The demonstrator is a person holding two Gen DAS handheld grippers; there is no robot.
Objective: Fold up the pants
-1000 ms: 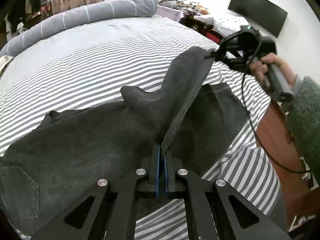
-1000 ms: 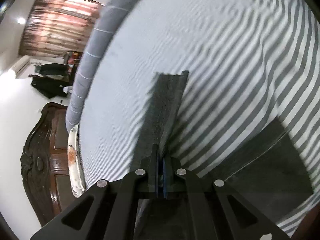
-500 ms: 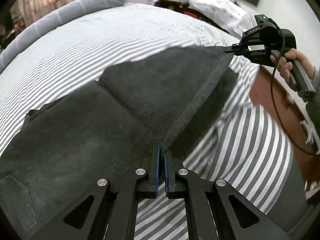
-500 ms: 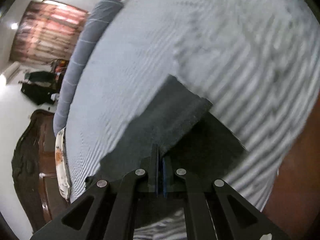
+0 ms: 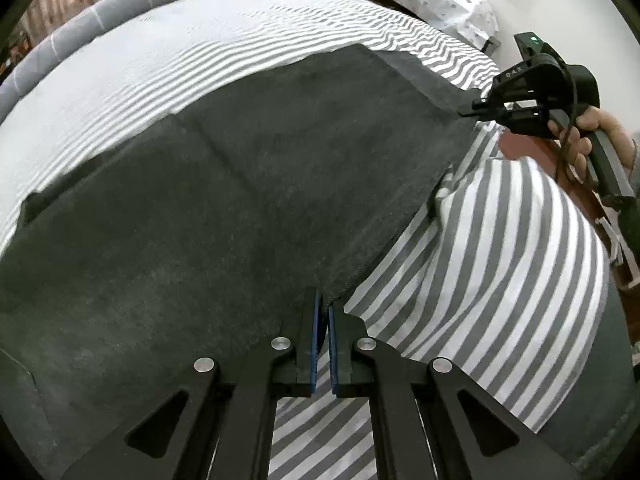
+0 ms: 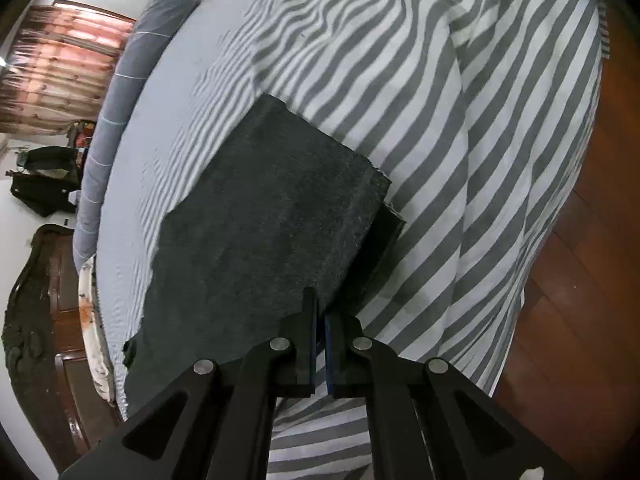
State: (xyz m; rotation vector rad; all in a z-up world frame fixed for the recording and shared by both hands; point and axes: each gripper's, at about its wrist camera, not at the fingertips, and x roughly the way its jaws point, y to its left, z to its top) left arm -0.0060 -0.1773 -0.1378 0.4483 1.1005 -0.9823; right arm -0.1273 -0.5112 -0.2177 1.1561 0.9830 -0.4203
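Observation:
Dark grey pants (image 5: pixel 224 200) lie spread flat on the striped bed, one leg laid over the other. My left gripper (image 5: pixel 323 304) is shut on the hem edge of the upper leg at its near corner. My right gripper (image 5: pixel 476 110) shows in the left wrist view, shut on the far corner of the same hem. In the right wrist view the right gripper (image 6: pixel 321 312) pinches the edge of the pants (image 6: pixel 256 232), and the lower leg's hem sticks out a little to the right of the upper one.
The grey-and-white striped bedsheet (image 5: pixel 512 264) covers the bed and hangs over its edge (image 6: pixel 532 152) above a wooden floor (image 6: pixel 572 320). A long grey bolster (image 5: pixel 100 20) lies along the far side. A dark wooden headboard (image 6: pixel 36 320) stands at the left.
Both grippers have carried the lifted pant leg down and spread it out. It hung bunched and raised before; it now lies flat over the other leg with the hem taut between the grippers.

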